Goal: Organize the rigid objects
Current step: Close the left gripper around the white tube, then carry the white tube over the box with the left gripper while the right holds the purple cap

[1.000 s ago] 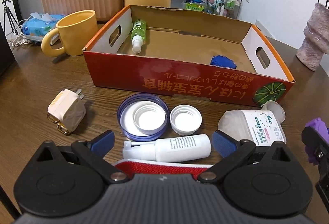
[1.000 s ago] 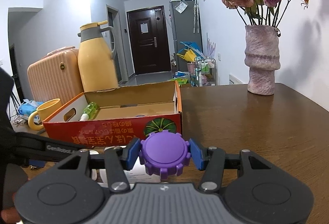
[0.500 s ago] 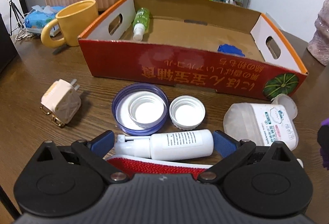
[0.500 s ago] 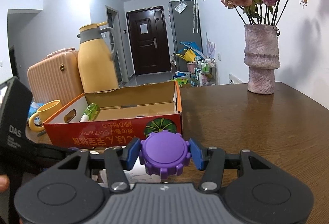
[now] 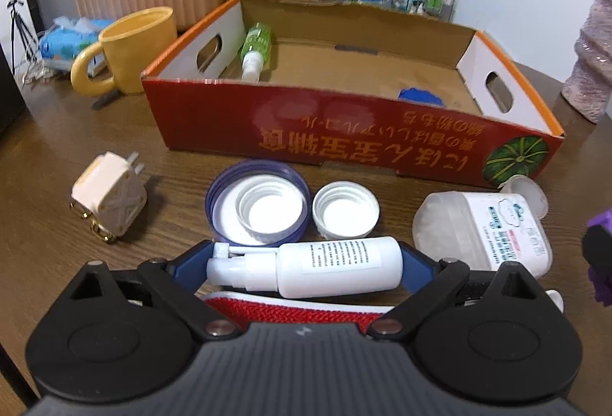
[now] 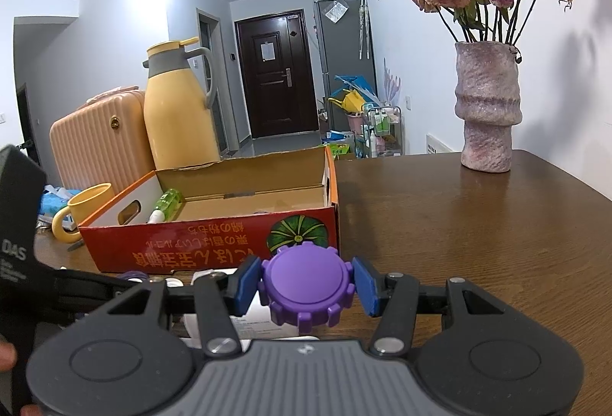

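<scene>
Your left gripper (image 5: 304, 265) tilts steeply down toward the near edge of the table (image 5: 57, 156), and its blue pads sit at the two ends of the white spray bottle (image 5: 306, 265), which lies crosswise between them; they look closed on it, nozzle end at the left pad. Under the bottle a red woven item (image 5: 290, 312) shows. Your right gripper (image 6: 305, 288) points at a shallower angle across the table, its jaws clamped on the purple gear-edged cap (image 6: 305, 288), held above the wood just in front of the red cardboard box (image 6: 214, 247).

Counting from the left view: two white screw caps, one (image 5: 267, 207) nested inside a blue lid (image 5: 220, 194), the other (image 5: 346, 210) just beside it; one cream plug adapter (image 5: 111, 200) toward the left edge; one translucent labelled bottle (image 5: 482, 232) on its side near the box's right corner. Inside the box lie one green spray bottle (image 5: 255, 51) against the left wall and one blue piece (image 5: 419, 96) near the front right. One yellow mug (image 5: 130, 51) stands left of the box.
</scene>
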`<move>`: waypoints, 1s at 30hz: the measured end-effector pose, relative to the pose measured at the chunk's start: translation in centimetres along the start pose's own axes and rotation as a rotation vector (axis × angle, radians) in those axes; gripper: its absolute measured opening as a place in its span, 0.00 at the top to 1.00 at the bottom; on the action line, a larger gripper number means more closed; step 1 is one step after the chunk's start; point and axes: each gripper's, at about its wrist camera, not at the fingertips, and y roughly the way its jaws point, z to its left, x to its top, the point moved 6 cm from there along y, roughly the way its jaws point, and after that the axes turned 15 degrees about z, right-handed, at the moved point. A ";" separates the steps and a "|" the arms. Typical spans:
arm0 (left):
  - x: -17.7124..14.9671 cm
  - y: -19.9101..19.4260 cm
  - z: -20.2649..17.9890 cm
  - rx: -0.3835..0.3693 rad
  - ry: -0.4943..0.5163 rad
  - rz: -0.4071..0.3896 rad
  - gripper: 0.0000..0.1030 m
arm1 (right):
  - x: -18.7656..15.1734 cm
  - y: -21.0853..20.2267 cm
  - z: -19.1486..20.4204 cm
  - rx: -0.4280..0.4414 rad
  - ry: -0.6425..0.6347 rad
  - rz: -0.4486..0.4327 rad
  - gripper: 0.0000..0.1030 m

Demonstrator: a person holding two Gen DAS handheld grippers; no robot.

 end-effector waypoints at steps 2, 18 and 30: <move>-0.1 -0.5 0.0 -0.006 0.009 -0.017 0.04 | 0.0 0.1 -0.1 0.000 0.003 -0.002 0.50; -0.5 -6.9 3.2 -0.065 0.029 -0.204 0.04 | 1.1 -1.0 1.6 0.009 -0.020 -0.066 0.50; 3.4 -9.7 3.9 -0.106 0.057 -0.317 0.04 | 4.9 -0.2 5.2 0.001 -0.058 -0.100 0.50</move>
